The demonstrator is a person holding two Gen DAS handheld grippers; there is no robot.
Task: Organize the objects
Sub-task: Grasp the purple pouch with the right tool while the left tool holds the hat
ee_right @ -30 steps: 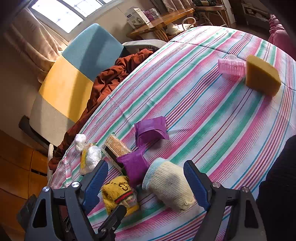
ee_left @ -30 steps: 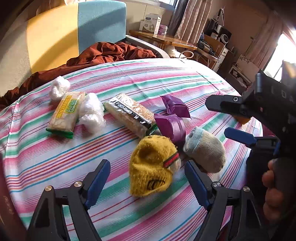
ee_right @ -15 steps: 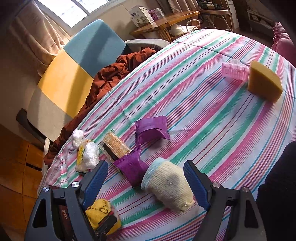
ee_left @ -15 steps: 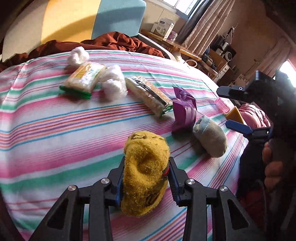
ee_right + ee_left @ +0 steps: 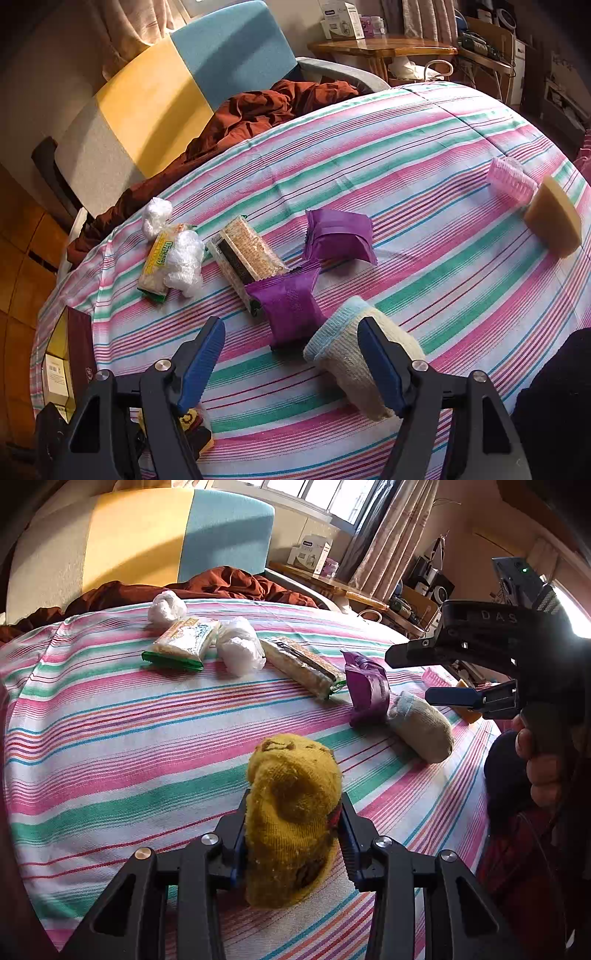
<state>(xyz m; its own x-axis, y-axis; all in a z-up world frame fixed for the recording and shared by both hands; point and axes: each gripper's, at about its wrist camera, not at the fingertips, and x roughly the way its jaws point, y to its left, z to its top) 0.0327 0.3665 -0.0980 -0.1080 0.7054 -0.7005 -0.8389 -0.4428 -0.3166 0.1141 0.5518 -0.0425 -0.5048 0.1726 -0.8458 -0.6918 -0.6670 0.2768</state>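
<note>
My left gripper [image 5: 291, 834] is shut on a rolled yellow sock [image 5: 291, 812] and holds it above the striped tablecloth [image 5: 110, 746] near the front edge. The sock also shows at the bottom left of the right wrist view [image 5: 192, 424]. My right gripper [image 5: 291, 365] is open and empty, hovering just above a cream rolled sock with a blue cuff [image 5: 354, 354], which also shows in the left wrist view [image 5: 421, 727]. Two purple packets [image 5: 291, 302] [image 5: 340, 236], two snack bars [image 5: 247, 254] [image 5: 159, 262] and white plastic balls [image 5: 184, 262] lie behind.
A pink hair roller [image 5: 509, 181] and a tan sponge wedge [image 5: 554, 218] lie at the far right. A dark red box [image 5: 70, 362] stands at the left table edge. A chair with rust-brown cloth [image 5: 258, 107] stands behind the table.
My left gripper closed on the yellow sock, lifted it and drew it back toward the front left. My right gripper stayed open and turned slightly over the cream sock.
</note>
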